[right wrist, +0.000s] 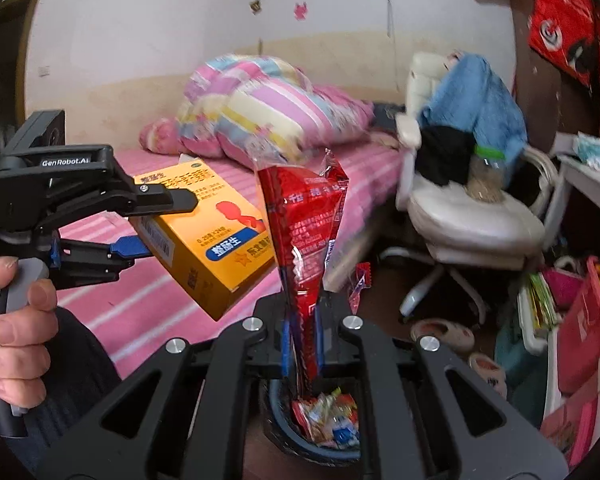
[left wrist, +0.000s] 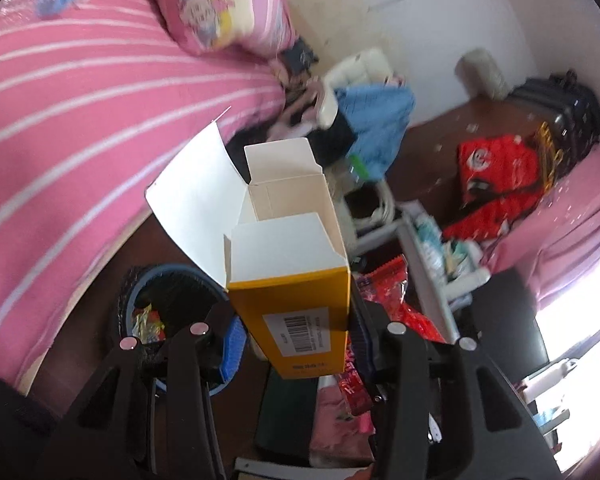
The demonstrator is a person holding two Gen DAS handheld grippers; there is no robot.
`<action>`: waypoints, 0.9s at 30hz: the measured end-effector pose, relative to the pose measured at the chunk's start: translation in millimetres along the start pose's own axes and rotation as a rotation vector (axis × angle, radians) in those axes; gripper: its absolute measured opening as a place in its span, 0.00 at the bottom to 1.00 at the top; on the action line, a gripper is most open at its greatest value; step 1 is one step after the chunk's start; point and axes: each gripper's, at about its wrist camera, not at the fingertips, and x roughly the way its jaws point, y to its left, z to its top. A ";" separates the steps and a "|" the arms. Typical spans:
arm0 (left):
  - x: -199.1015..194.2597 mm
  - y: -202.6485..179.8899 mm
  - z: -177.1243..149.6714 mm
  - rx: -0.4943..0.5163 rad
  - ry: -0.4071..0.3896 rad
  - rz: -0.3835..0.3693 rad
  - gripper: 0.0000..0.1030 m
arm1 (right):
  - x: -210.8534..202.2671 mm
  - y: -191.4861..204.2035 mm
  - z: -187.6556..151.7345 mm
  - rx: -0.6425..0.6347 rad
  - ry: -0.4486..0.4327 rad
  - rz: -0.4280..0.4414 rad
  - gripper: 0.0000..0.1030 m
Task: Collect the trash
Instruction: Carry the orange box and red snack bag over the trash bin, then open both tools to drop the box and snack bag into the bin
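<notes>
Orange cardboard box (left wrist: 296, 300), flaps open, is pinched in the left gripper (left wrist: 296, 332); the right gripper (right wrist: 302, 320) clamps a red wrapper (right wrist: 306, 216), both above the bin (right wrist: 276, 420).

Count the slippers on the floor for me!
2: one slipper sits by the chair's base, another slipper right beside it, nearer the camera. More may be hidden.

A pink striped bed (right wrist: 148, 300) carries a bundled pastel quilt (right wrist: 268, 108), beside a white office chair (right wrist: 476, 216) draped with blue cloth (right wrist: 480, 96), with slippers (right wrist: 444, 334) on the floor and a red bag (left wrist: 496, 176) nearby.
</notes>
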 end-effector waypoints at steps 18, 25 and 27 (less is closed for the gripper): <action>159.7 43.4 -23.5 0.121 0.323 0.200 0.42 | 98.6 -64.7 -71.9 0.093 0.280 -0.079 0.09; 201.0 66.8 -26.3 0.111 0.415 0.255 0.42 | 132.5 -75.4 -86.0 0.107 0.345 -0.093 0.09; 210.8 70.9 -27.5 0.111 0.432 0.278 0.41 | 138.8 -74.5 -90.0 0.095 0.356 -0.101 0.09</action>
